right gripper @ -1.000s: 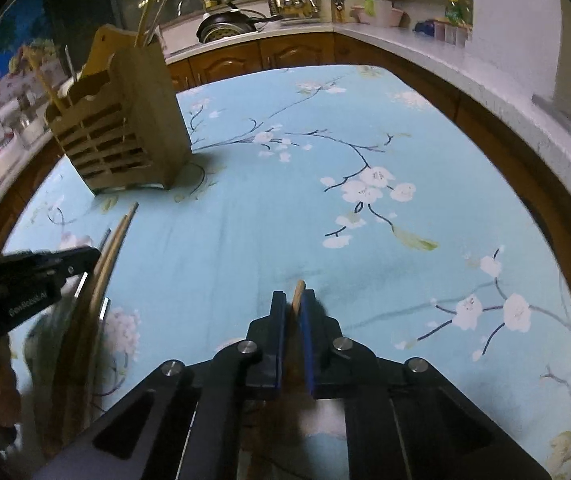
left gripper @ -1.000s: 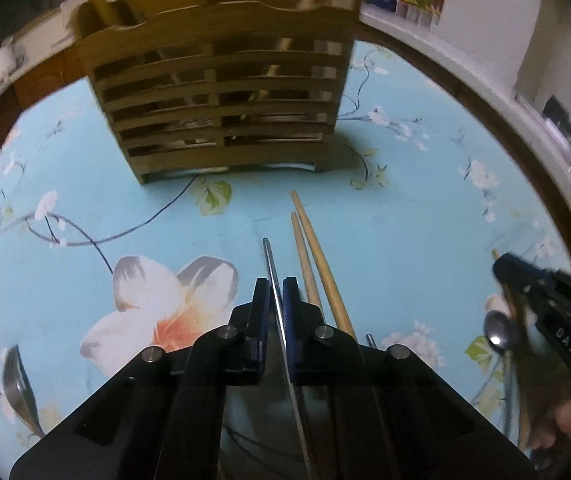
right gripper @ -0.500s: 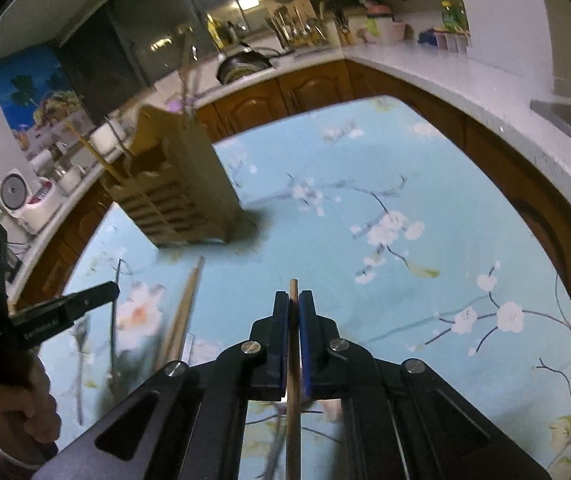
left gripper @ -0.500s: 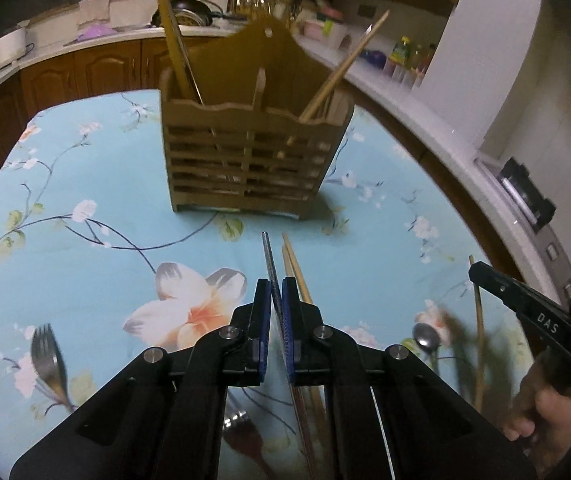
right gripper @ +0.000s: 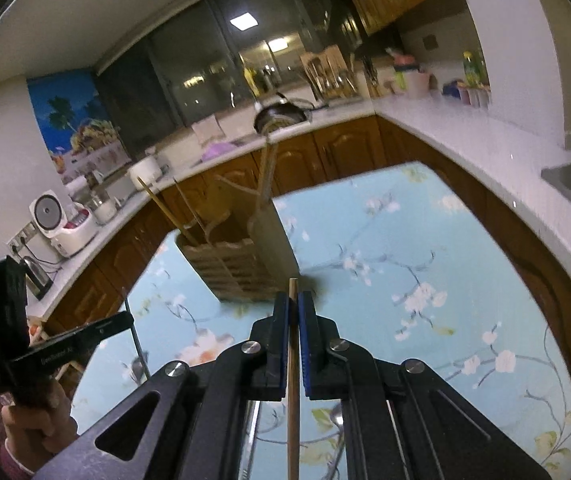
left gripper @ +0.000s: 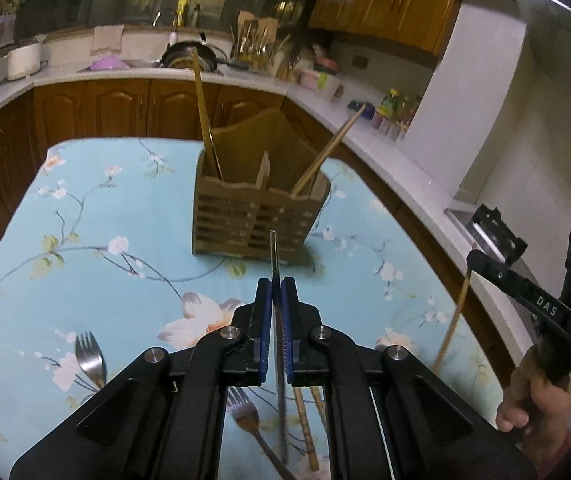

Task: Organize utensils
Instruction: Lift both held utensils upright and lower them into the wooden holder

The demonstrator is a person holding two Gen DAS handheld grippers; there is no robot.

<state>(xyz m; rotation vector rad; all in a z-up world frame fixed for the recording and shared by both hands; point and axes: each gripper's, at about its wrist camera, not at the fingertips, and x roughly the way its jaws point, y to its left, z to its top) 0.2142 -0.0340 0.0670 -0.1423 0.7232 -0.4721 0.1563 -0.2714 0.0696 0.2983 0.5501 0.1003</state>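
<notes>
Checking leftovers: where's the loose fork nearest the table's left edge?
Left wrist view, lower left: the fork lies on the tablecloth, left of the left gripper.

floral blue tablecloth [left gripper: 97, 216]; white rice cooker [right gripper: 70, 229]; dark pan [left gripper: 189, 56] on the counter [left gripper: 385, 152]

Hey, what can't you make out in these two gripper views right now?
- Left wrist view: the working end of the metal utensil is hidden under the left hand-held gripper.
- Right wrist view: the wooden holder is motion-blurred, so its contents are unclear.
- Right wrist view: the chopstick is cut off by the bottom edge.
</notes>
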